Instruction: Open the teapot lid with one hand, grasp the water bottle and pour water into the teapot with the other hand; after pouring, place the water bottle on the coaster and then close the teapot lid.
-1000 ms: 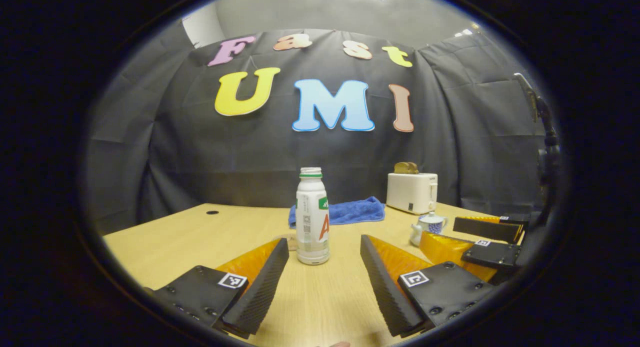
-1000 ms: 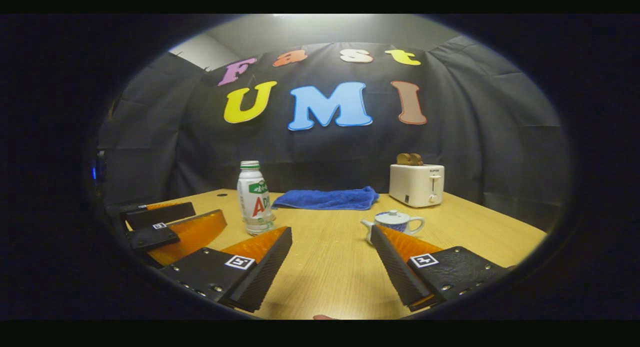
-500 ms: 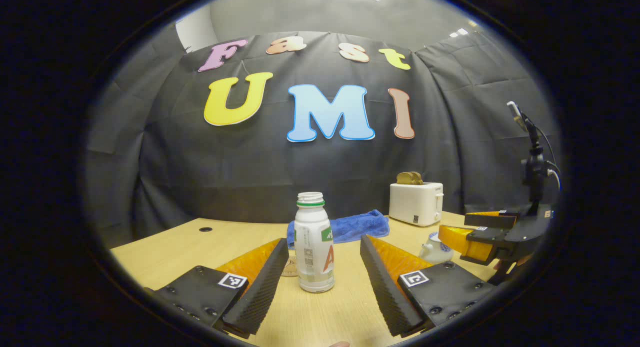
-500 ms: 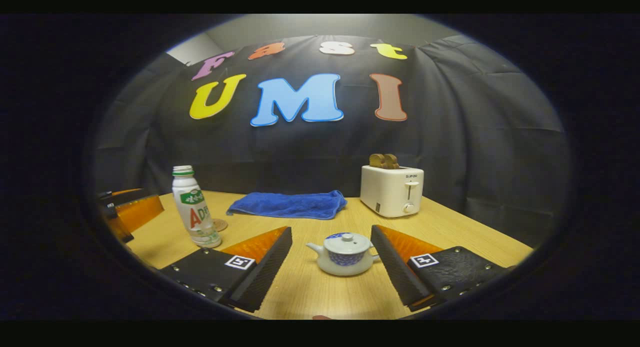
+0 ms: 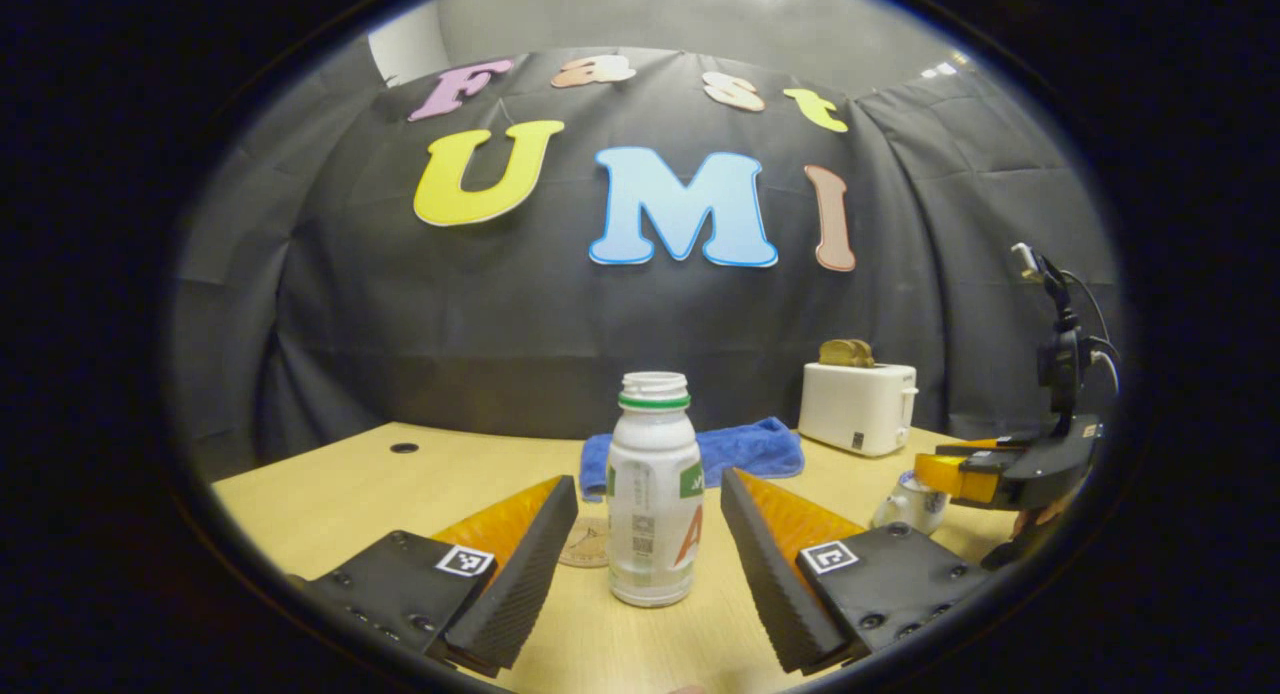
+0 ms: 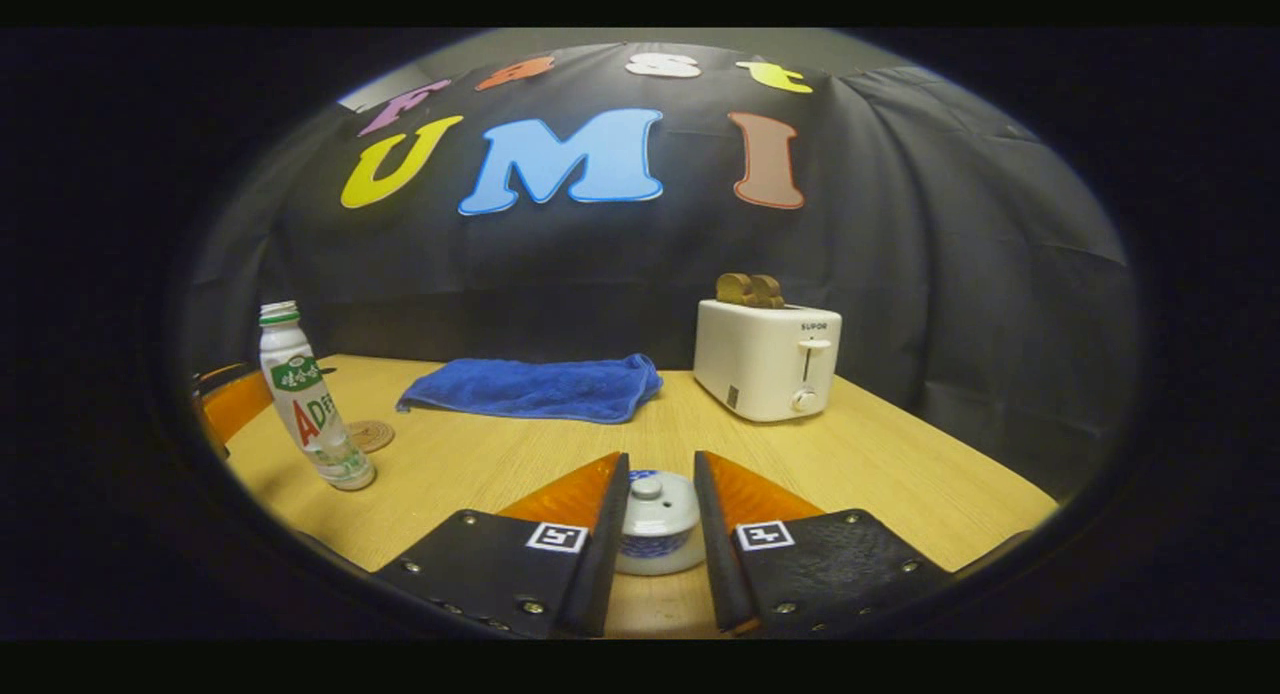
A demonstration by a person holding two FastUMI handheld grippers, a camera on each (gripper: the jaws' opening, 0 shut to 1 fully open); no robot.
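Now the water bottle [image 5: 654, 494] stands between the parted left gripper [image 5: 648, 539]; right gripper [image 6: 660, 519] flanks the teapot [image 6: 655, 524].

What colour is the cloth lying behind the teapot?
Blue. The cloth shows best in the right gripper view, beside the toaster.

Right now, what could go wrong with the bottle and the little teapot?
The water bottle has no cap and stands between the left gripper's open jaws; a bump from either could tip it and spill. The right gripper's jaws flank the teapot, seemingly lower than the lid knob, so closing might grab the pot instead of lifting the lid.
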